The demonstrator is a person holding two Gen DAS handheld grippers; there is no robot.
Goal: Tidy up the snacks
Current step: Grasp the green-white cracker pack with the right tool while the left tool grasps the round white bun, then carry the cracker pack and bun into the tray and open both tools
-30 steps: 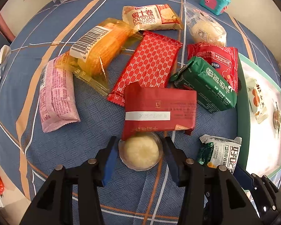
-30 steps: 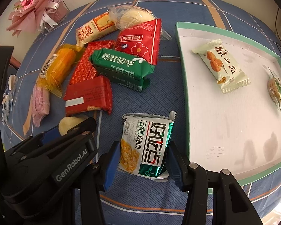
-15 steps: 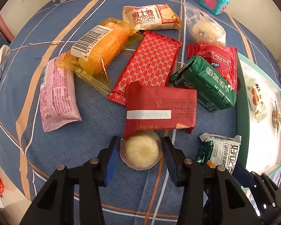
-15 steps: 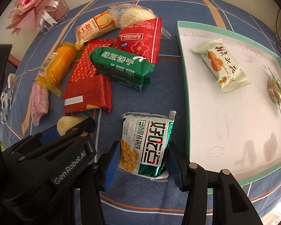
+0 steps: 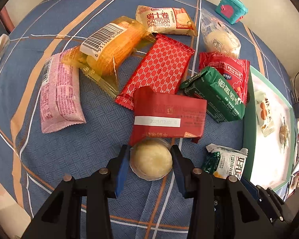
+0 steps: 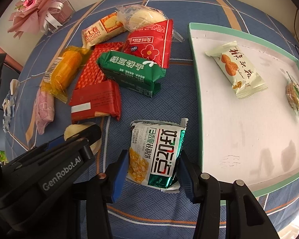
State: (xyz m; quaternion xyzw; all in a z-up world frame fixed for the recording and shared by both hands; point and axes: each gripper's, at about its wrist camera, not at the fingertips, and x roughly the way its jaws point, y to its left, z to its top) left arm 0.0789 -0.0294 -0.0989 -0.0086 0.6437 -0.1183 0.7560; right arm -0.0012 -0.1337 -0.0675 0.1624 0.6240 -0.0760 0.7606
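Observation:
My left gripper point(image 5: 150, 160) has its jaws close on either side of a round pale pastry in clear wrap point(image 5: 151, 160) on the blue tablecloth. My right gripper point(image 6: 154, 163) has its jaws against the sides of a white and green snack pack point(image 6: 157, 153). That pack also shows in the left wrist view point(image 5: 225, 164). A pile of snacks lies beyond: a plain red pack point(image 5: 169, 119), a patterned red pack point(image 5: 159, 69), a green pack point(image 5: 215, 95) and an orange pack point(image 5: 111, 49). The white tray with a green rim point(image 6: 197, 91) holds a walnut snack point(image 6: 237, 69).
A pink pack point(image 5: 57, 95), a Swiss roll pack point(image 5: 163, 21), a clear bag with a bun point(image 5: 221, 37) and a red flower pack point(image 5: 233, 73) lie around the pile. A teal box point(image 5: 231, 8) stands at the back. A pink bouquet point(image 6: 35, 6) stands far left.
Both grippers have closed in a little on the snacks between their jaws. The left gripper has moved slightly forward around the pastry.

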